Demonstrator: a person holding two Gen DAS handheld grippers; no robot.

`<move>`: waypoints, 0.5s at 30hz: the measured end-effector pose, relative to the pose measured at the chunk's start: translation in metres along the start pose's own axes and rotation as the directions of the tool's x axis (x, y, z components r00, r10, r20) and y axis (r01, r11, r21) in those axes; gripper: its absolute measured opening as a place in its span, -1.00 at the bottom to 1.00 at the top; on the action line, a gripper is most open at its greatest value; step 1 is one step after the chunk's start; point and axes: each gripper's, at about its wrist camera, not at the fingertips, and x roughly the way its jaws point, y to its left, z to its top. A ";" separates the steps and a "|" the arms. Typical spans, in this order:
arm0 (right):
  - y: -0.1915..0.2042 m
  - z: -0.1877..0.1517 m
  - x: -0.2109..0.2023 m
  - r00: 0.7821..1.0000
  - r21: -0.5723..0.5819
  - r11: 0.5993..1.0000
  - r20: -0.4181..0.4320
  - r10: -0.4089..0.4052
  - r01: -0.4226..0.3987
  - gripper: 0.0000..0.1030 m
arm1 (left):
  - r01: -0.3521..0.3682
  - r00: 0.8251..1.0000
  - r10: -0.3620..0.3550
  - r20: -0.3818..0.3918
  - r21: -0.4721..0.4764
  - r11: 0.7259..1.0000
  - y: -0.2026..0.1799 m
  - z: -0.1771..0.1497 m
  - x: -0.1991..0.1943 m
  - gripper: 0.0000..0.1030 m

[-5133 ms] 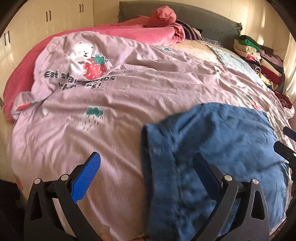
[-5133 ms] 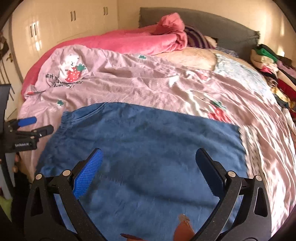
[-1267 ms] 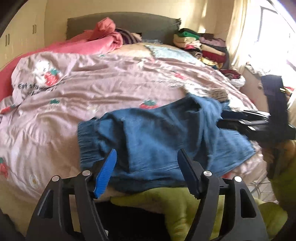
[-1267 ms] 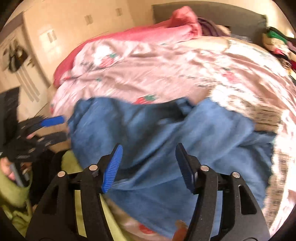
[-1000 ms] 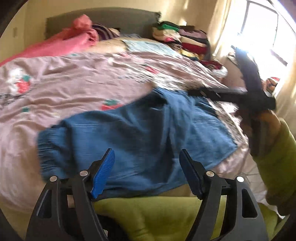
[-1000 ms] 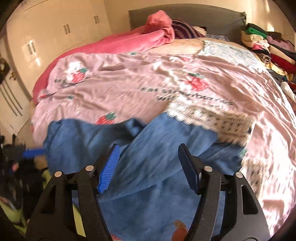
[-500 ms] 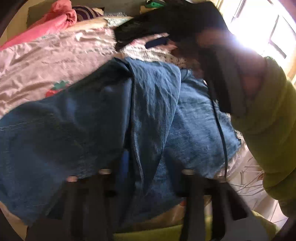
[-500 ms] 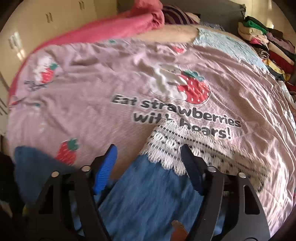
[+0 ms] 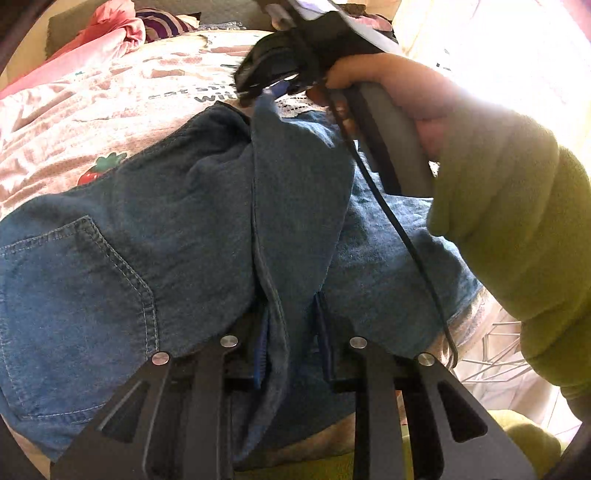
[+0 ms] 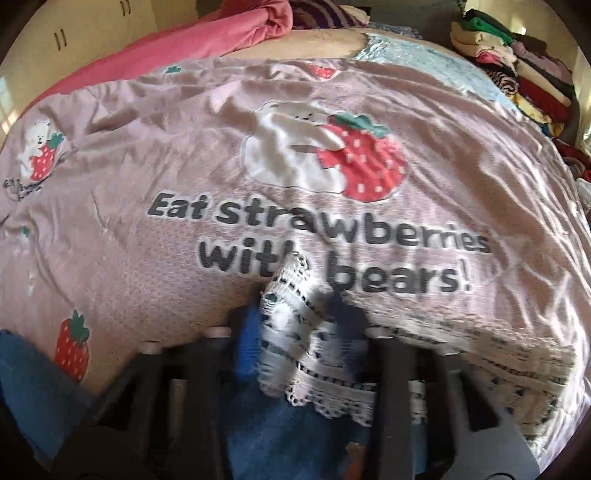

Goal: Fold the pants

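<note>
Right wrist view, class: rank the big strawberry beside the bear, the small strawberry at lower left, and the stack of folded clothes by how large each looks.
1. Stack of folded clothes, though farther away.
2. Big strawberry, close behind; ranking unsure.
3. Small strawberry.

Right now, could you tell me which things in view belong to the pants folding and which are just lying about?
Part of the job:
- blue pants with lace hem
- left gripper, shut on a pants fold
- right gripper, shut on the lace hem

Lying about:
- strawberry bedspread
- pink blanket
- stacked clothes
</note>
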 end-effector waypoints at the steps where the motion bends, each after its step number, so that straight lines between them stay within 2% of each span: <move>1: -0.005 -0.001 -0.005 1.000 0.019 1.000 0.008 0.015 -0.016 -0.86 | 0.002 1.000 -0.002 0.002 -0.002 1.000 0.002 0.000 0.000 -0.58; 5: -0.026 -0.008 -0.037 0.997 0.067 0.996 0.061 0.052 -0.056 -0.89 | 0.020 1.000 -0.020 0.012 -0.018 1.000 0.009 -0.002 -0.006 -0.55; 7: -0.038 -0.014 -0.061 0.992 0.089 0.993 0.099 0.073 -0.082 -0.89 | 0.030 0.999 -0.029 0.023 -0.023 0.999 0.014 -0.003 -0.010 -0.45; 9: -0.049 -0.019 -0.080 0.988 0.106 0.989 0.127 0.087 -0.101 -0.89 | 0.025 0.999 -0.025 0.030 -0.017 1.000 0.013 -0.004 -0.013 -0.36; 11: -0.064 -0.027 -0.105 0.982 0.131 0.984 0.160 0.097 -0.119 -0.89 | 0.015 0.999 -0.015 0.033 -0.007 1.000 0.013 -0.005 -0.016 -0.37; 13: -0.075 -0.036 -0.124 0.978 0.145 0.982 0.185 0.094 -0.122 -0.89 | 0.002 0.999 -0.002 0.032 -0.002 1.000 0.014 -0.004 -0.018 -0.62; 14: -0.081 -0.041 -0.133 0.976 0.153 0.981 0.196 0.090 -0.121 -0.89 | -0.012 0.999 0.012 0.035 0.005 1.000 0.016 -0.004 -0.020 -0.94; 15: -0.085 -0.046 -0.140 0.975 0.160 0.980 0.205 0.088 -0.122 -0.89 | -0.017 0.999 0.016 0.041 0.012 1.000 0.015 -0.001 -0.024 -0.96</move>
